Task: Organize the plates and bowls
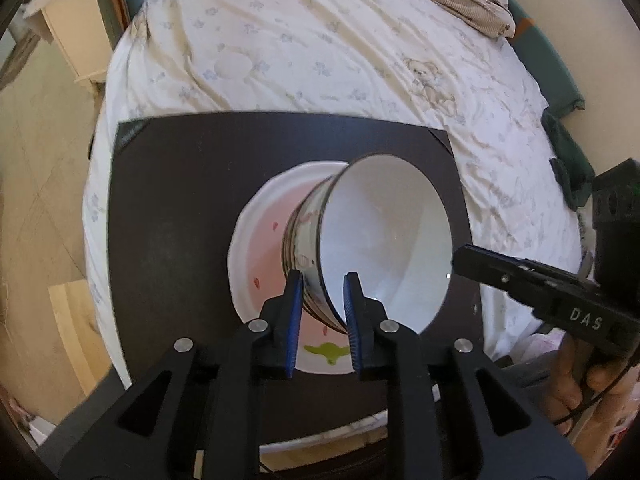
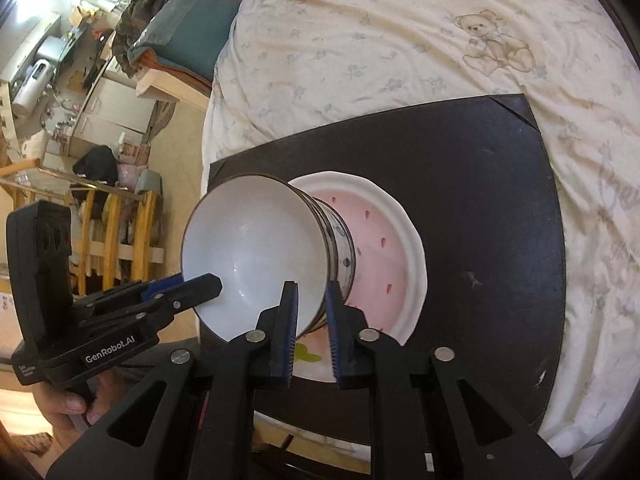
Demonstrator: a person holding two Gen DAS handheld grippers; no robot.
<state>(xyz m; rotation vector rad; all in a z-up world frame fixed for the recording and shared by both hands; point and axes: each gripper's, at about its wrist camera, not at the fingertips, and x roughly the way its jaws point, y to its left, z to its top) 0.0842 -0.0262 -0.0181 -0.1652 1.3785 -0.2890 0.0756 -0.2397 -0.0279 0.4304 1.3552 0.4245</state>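
a stack of white bowls (image 1: 384, 236) stands on a pink plate (image 1: 264, 256) with a white scalloped rim, small red marks and a green shape near its front edge. the plate lies on a dark brown board (image 1: 168, 220), which rests on a bed (image 1: 320, 52) covered by a pale quilt printed with small flowers and teddy bears.

the left tool (image 1: 323, 312) has its blue pads on either side of the top bowl's rim, one inside and one outside; the gap is narrow, and from the pictures i cannot tell whether the pads press the wall. the right tool (image 2: 311, 312) straddles the opposite part of the same rim in the same way, one pad inside the bowl and one outside against the patterned wall; again, pressing or just beside is not clear.

each tool shows in the other's view, reaching the bowl's rim from the side, with a hand (image 2: 64, 400) wrapped around the left tool's handle. beyond the bed are a tiled floor (image 1: 36, 168) and cluttered furniture.
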